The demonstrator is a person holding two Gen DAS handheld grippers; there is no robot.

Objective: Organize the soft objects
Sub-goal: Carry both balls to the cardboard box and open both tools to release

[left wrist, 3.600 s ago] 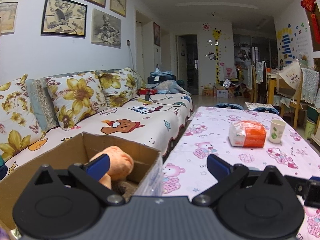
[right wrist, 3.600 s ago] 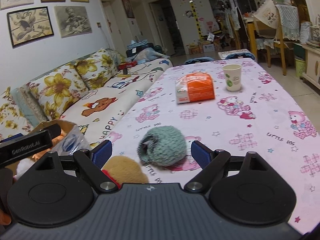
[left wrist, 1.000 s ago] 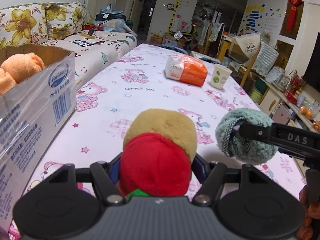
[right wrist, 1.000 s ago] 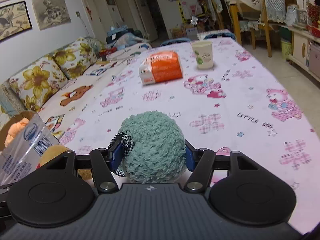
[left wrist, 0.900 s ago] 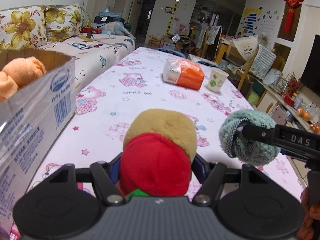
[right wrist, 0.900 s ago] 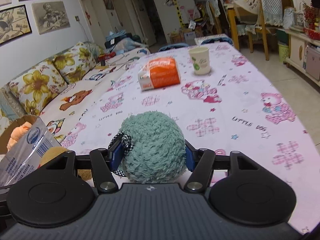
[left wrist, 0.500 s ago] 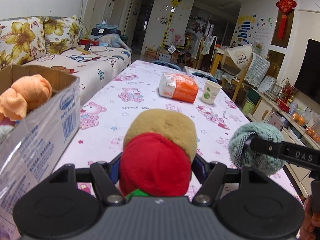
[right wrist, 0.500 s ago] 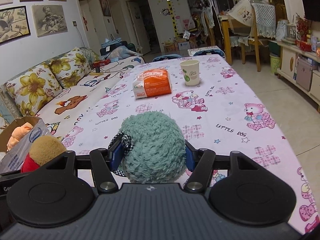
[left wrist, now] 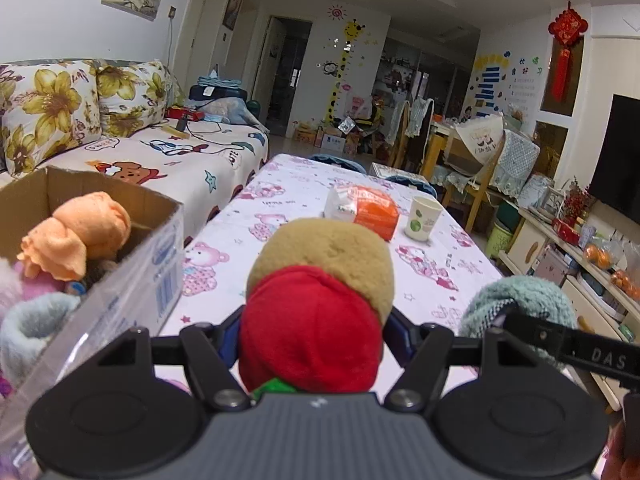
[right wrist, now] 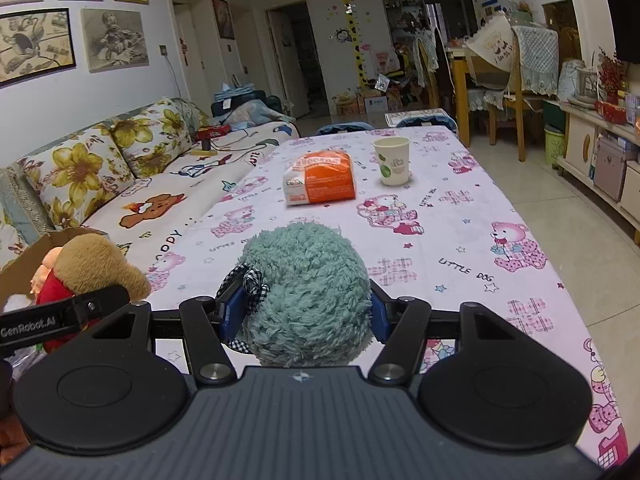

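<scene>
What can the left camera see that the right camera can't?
Only the left wrist view looks into the box: an orange plush lies there. It also shows a TV.

Only the right wrist view shows the checked bow on the teal plush.

Both show the left gripper shut on the red-and-tan plush, the right gripper shut on the teal plush, the cup and the orange pack.
</scene>
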